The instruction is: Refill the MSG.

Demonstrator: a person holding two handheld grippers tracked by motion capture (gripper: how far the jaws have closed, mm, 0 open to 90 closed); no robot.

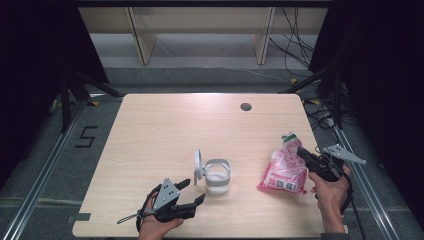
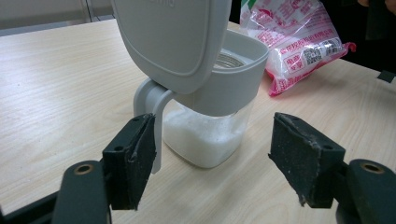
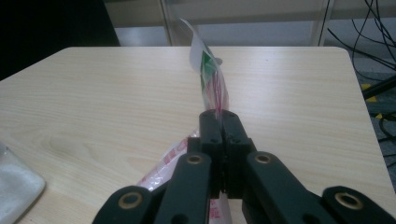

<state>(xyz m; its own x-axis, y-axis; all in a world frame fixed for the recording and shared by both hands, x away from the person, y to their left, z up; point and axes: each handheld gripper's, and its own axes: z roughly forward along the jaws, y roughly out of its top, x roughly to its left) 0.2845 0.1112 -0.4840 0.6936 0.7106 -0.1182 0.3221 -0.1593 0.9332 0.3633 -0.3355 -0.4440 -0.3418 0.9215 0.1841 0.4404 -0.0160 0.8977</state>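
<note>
A clear jar (image 1: 218, 176) with a grey collar and a flipped-up grey lid (image 1: 198, 166) stands near the table's middle front, part full of white grains (image 2: 205, 135). My left gripper (image 1: 191, 192) rests open just left and in front of it; its pads (image 2: 135, 154) stand apart with the jar (image 2: 212, 112) a little beyond them. A pink and white bag (image 1: 286, 170) lies at the right. My right gripper (image 1: 303, 153) is shut on the bag's upper edge (image 3: 212, 88), whose top flap sticks up past the closed jaws.
The wooden table (image 1: 165, 125) has a round grey cable port (image 1: 245, 106) near its far edge. Cables (image 1: 300, 45) and stand legs lie on the floor beyond and to the right. A corner of the jar (image 3: 14, 186) shows at the lower left in the right gripper view.
</note>
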